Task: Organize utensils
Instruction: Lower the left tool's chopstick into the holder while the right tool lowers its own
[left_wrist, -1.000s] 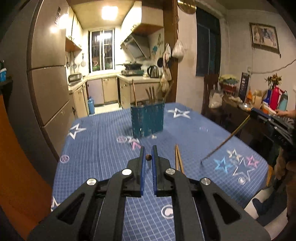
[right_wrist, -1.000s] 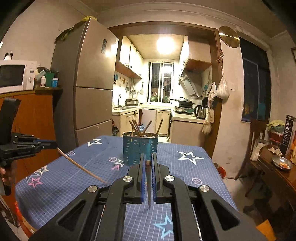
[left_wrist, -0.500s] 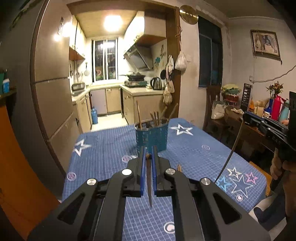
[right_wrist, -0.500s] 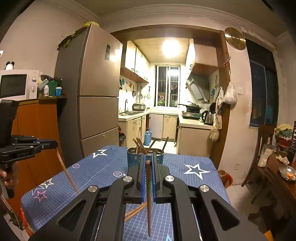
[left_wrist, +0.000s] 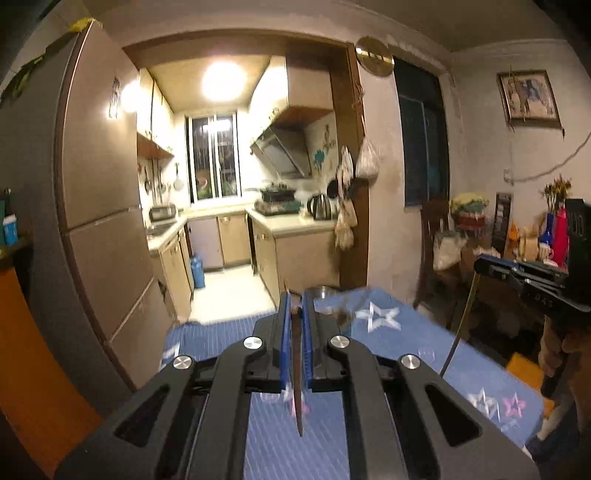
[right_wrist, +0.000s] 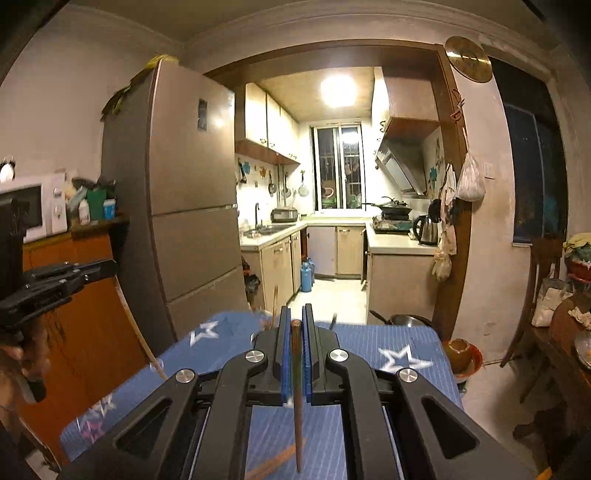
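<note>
Both tools pinch one chopstick each; loose chopsticks (right_wrist: 275, 461) only in right view.

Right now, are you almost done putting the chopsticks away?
Not yet, partway. Some sticks already stand in the holder, mostly hidden behind the gripper. In hand: the left gripper is shut on one chopstick, and the right gripper is shut on another chopstick. Left to do: both must go in the holder, and a loose pair lies on the blue tablecloth.
</note>
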